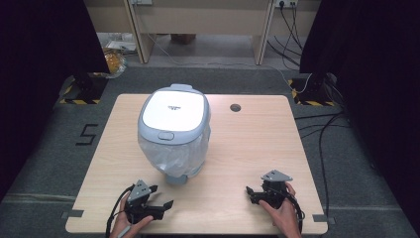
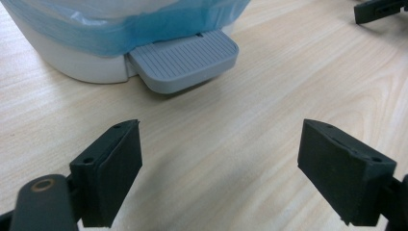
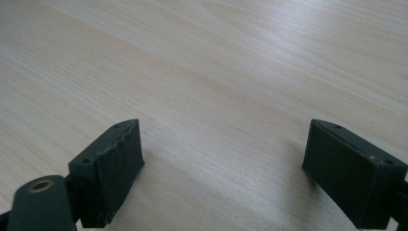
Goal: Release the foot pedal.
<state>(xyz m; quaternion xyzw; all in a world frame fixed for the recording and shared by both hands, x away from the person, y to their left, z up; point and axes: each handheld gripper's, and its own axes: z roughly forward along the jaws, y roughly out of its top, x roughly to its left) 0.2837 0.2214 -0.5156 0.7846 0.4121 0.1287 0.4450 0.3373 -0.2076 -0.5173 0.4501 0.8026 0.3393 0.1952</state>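
A white pedal bin (image 1: 173, 131) stands on the left-centre of the wooden table (image 1: 247, 148), its grey-rimmed lid (image 1: 173, 111) closed and a pale blue plastic liner (image 1: 174, 153) hanging out around its body. Its grey foot pedal (image 1: 177, 178) juts from the base toward the near edge. Just near and left of the pedal, the left gripper (image 1: 159, 196) rests low over the table, held from below by the person's left hand (image 1: 130, 225), its jaws spread wide and pointing toward the far right, with nothing between them. Well apart to the right, near the table's near-right corner, the right gripper (image 1: 251, 193) sits in the right hand (image 1: 282, 213), angled toward the left, its jaws also wide apart and empty. The left gripper view brings the ribbed pedal (image 2: 185, 60) close, ahead of the open jaws, with the blue liner (image 2: 120, 24) gathered above it over the bin's white base (image 2: 72, 65) and a black tip of the other gripper (image 2: 377, 9) at the top right corner. The right gripper view looks along its spread jaws onto bare wood grain (image 3: 216, 72). The high view adds a small round hole (image 1: 235, 107) in the tabletop toward the far right, and cables (image 1: 322, 134) on the grey floor beyond the table's right side.
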